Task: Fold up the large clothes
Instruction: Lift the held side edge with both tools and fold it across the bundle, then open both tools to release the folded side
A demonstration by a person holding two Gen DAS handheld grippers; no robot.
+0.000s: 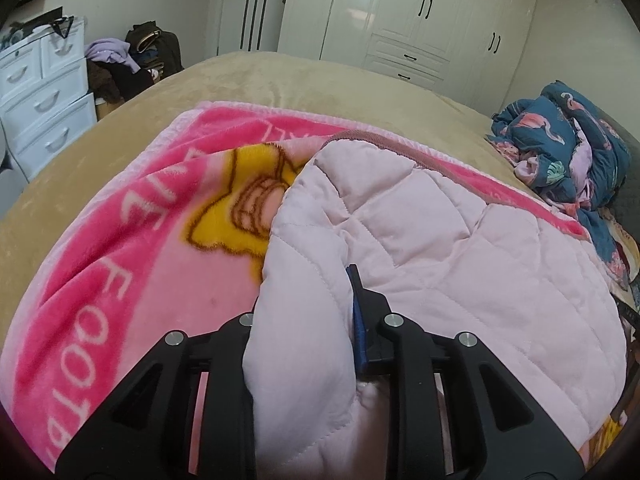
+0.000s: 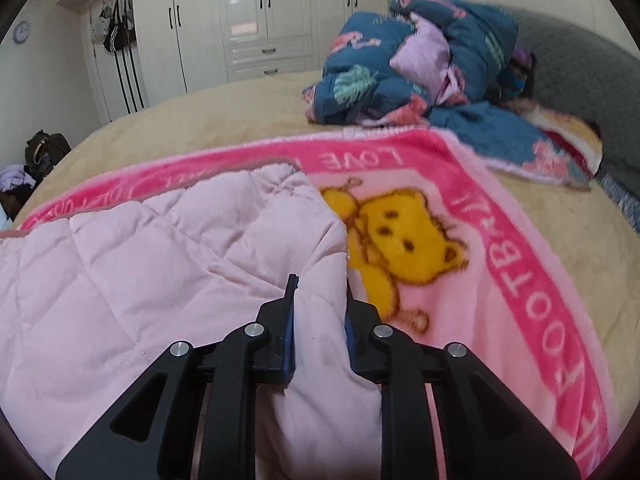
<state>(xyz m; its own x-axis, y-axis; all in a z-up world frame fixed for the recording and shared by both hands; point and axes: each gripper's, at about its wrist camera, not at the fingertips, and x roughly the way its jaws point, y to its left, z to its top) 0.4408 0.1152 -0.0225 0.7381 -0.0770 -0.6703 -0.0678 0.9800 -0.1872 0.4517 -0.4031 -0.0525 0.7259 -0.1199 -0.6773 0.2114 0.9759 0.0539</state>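
Observation:
A pale pink quilted jacket point(image 1: 440, 240) lies on a pink blanket with a yellow bear point(image 1: 132, 216) on the bed. My left gripper point(image 1: 304, 316) is shut on the jacket's left edge; thick fabric bulges between its fingers and hides the left one. In the right wrist view the same jacket point(image 2: 140, 248) spreads to the left, over the blanket point(image 2: 500, 280). My right gripper point(image 2: 320, 296) is shut on the jacket's right edge, with a fold of fabric between its blue pads.
The tan bed cover point(image 1: 280, 80) extends beyond the blanket. A crumpled blue flamingo-print quilt point(image 2: 420, 60) lies at the head of the bed beside a grey headboard point(image 2: 580, 72). White wardrobes point(image 1: 420, 12), white drawers point(image 1: 44, 92) and a clothes pile point(image 1: 132, 60) stand around the bed.

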